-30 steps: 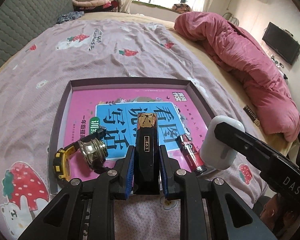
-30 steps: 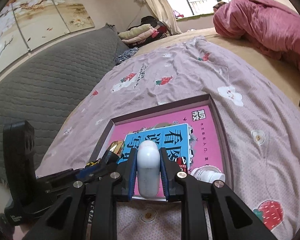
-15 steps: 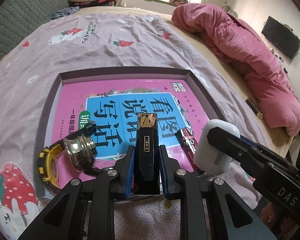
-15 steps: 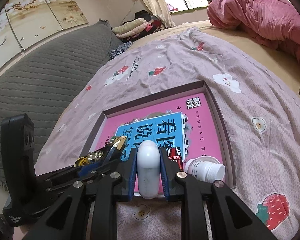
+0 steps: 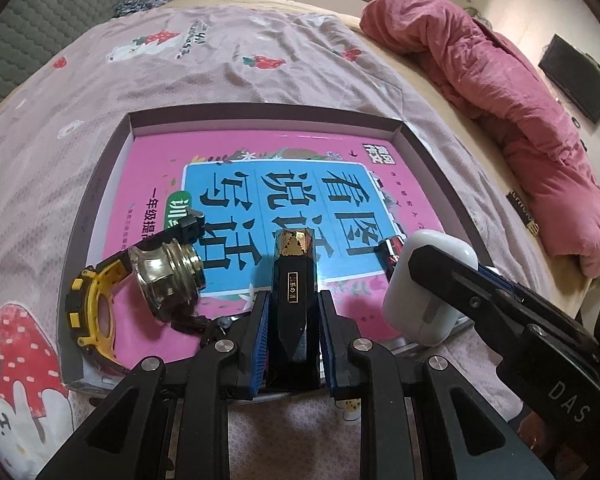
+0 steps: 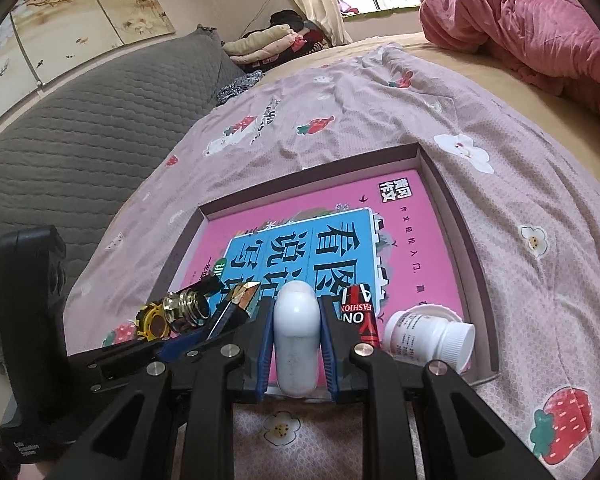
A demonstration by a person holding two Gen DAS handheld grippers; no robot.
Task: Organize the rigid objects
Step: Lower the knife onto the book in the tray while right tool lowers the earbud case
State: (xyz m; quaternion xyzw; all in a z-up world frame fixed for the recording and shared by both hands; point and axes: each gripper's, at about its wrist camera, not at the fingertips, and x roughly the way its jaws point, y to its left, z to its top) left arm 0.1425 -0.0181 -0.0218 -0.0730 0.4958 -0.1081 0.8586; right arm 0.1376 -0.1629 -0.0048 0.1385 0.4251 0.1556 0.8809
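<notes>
Both grippers now lower toward the tray (image 5: pixel 112 152) — left gripper (image 5: pixel 291 312) pinching the black case (image 5: pixel 291 296), right gripper (image 6: pixel 296 334) pinching the white case (image 6: pixel 296 336), both above the tray's near edge — set each flat before releasing.

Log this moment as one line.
left claw: shut on black box | right claw: shut on white case | both over tray | tray holds book, watch, bottle
</notes>
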